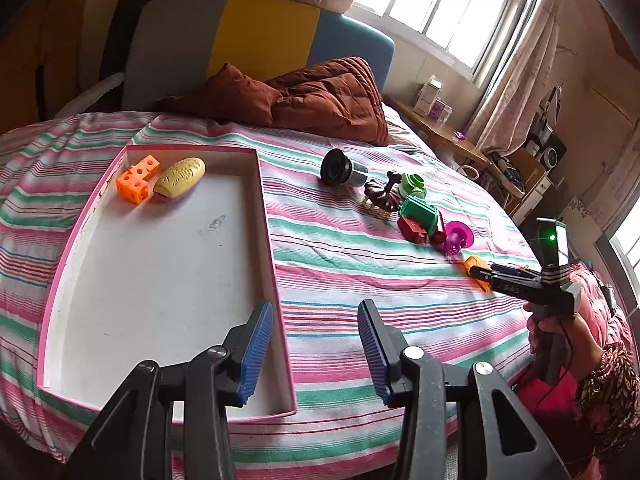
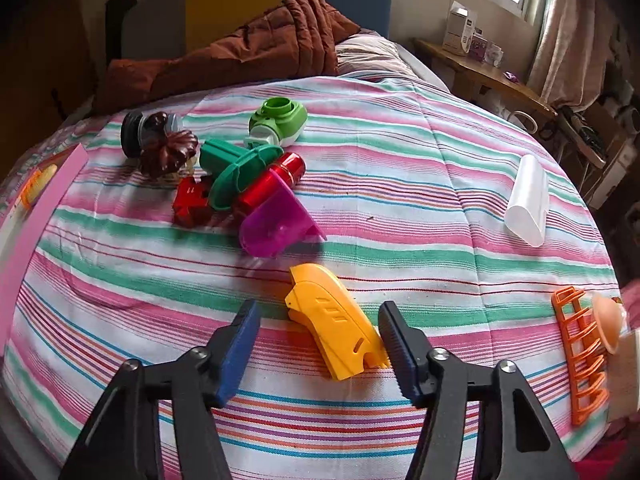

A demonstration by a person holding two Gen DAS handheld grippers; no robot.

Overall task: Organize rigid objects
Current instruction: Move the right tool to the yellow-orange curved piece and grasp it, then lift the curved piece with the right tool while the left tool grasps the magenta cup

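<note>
setting: bedroom with a window at the upper right; a bed (image 2: 400,184) under a pink, green and white striped sheet carries everything.
thing in hand: yellow plastic piece (image 2: 336,320), lower centre of the right wrist view, lying flat on the sheet.
right hand-held gripper (image 2: 320,340): jaws spread, one on each side of the yellow piece; the right pad sits at its lower end, the left pad stands clear of it, so nothing is pinched yet.
left hand-held gripper (image 1: 316,344): jaws spread and empty, hovering over the near right wall of the pink tray (image 1: 272,240).
tray contents: an orange holed block (image 1: 138,180) and a pale yellow oval (image 1: 180,178), side by side in the upper left corner.
long axis: the yellow piece runs from upper left to lower right in the right wrist view, notched end at the upper left.
handling, judged: hard moulded shell, light, stiff, smooth enough to slip; the soft bedding may let it tilt.
where to hold, judged: across the narrow width, mid-body.
other clutter: a pile of toys (image 2: 240,176) in the upper left of that view.
</note>
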